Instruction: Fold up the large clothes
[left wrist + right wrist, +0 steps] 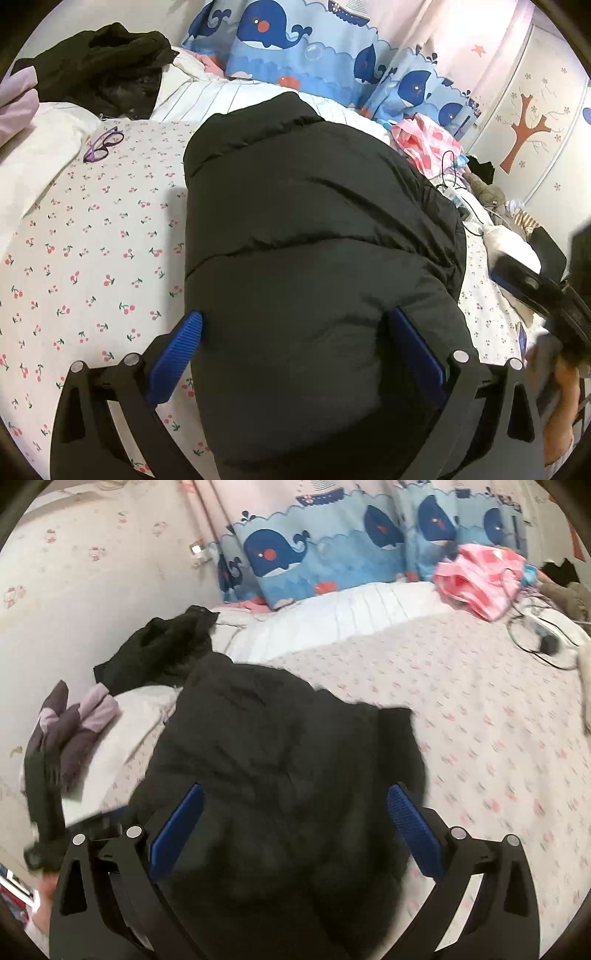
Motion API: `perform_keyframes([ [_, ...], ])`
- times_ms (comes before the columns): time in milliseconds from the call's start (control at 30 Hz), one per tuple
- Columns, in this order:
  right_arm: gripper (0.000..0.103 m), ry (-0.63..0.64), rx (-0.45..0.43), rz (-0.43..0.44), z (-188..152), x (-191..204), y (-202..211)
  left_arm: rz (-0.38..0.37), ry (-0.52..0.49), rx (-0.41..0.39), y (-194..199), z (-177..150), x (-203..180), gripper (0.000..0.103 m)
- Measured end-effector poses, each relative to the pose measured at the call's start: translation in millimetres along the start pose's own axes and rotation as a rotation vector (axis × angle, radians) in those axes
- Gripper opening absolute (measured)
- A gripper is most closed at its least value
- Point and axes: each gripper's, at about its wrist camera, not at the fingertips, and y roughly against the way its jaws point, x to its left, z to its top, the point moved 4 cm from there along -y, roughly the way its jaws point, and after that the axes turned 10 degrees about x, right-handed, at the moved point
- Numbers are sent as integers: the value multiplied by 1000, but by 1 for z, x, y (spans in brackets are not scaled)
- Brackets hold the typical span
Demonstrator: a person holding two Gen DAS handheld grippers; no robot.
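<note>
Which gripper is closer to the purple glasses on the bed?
Left. The left gripper has the glasses ahead to its left; the right gripper view does not show them.

We cannot read any text, label, brand, number or sign in either view. The black padded jacket point(317, 266) shows no logo and no tag on the side that we see. The curtain point(306, 48) carries only pictures of whales and a boat, without any letters. The bed sheet point(92, 258) has a small cherry print only. The wall point(532, 122) has a tree picture and small flowers, also without words. The right wrist view is blurred, so small print there could not be read.
</note>
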Motion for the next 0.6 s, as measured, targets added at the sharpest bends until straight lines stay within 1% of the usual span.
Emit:
perform_keyframes([
  [33,96,-20,47,-44,-4,-4,-9,-1,5,-6,0,1,0,96],
  [67,96,-43,129,-80,-10,-12,-40,-3,9,-12,1,3,1,96],
  [100,97,-76,117,-12,-16,-20,-59,-6,13,-21,1,4,1,96],
  [133,97,-127,24,48,-24,-32,-65,-5,15,-24,1,4,0,96],
  [233,96,-186,-62,88,-41,-43,-64,-9,6,-11,-3,3,-3,96],
  [333,96,-191,-74,91,-42,-43,-60,28,-14,-3,-7,2,-5,96],
  [433,96,-198,-78,104,-39,-36,-64,25,-5,-3,-7,2,-5,96],
  [500,96,-204,-82,113,-52,-45,-53,26,-1,-5,-7,1,-5,96],
  [533,96,-205,-82,116,-51,-43,-54,29,-2,-6,-8,1,-5,96],
  [600,96,-207,-82,122,-54,-51,-49,33,-3,-7,-8,1,-5,96],
])
